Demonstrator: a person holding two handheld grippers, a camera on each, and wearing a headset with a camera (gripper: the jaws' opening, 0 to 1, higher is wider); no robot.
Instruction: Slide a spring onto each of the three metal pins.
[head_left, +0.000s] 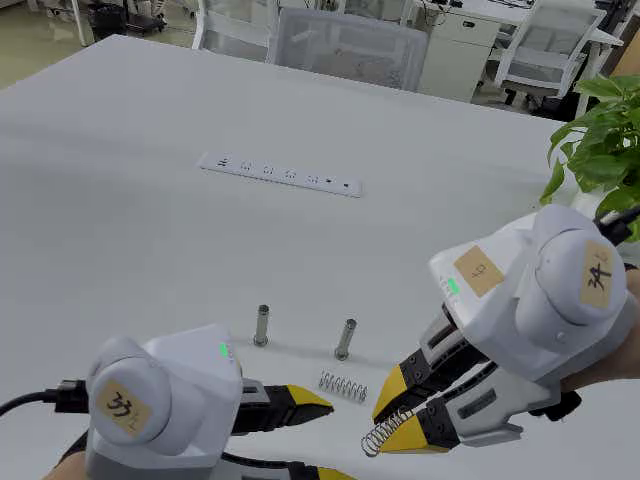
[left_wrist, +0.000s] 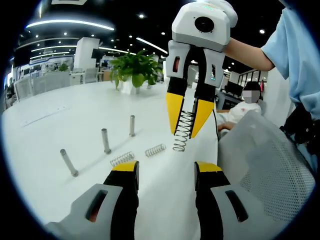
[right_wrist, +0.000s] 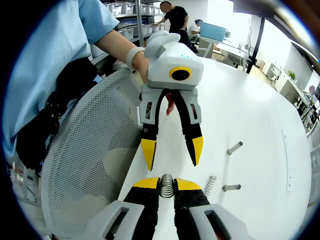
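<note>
Right claw (head_left: 388, 428), lower right of head view, pinches the held spring (head_left: 372, 438) by its upper coils; the rest hangs free below the tips, clear of the table (head_left: 150, 200). Left claw (left_wrist: 166, 170) spread, nothing in it.

Three metal pins upright and bare, lower left of left gripper view: left pin (left_wrist: 68, 162), middle pin (left_wrist: 105, 141), right pin (left_wrist: 132, 125). First loose spring (left_wrist: 122, 158) and second loose spring (left_wrist: 155, 149) lie flat just beside them.

Step in hand, by my reading: first spring lifted, none seated yet. Next move calls for setting its open lower end square over a pin tip, axis upright, then lowering and releasing
</note>
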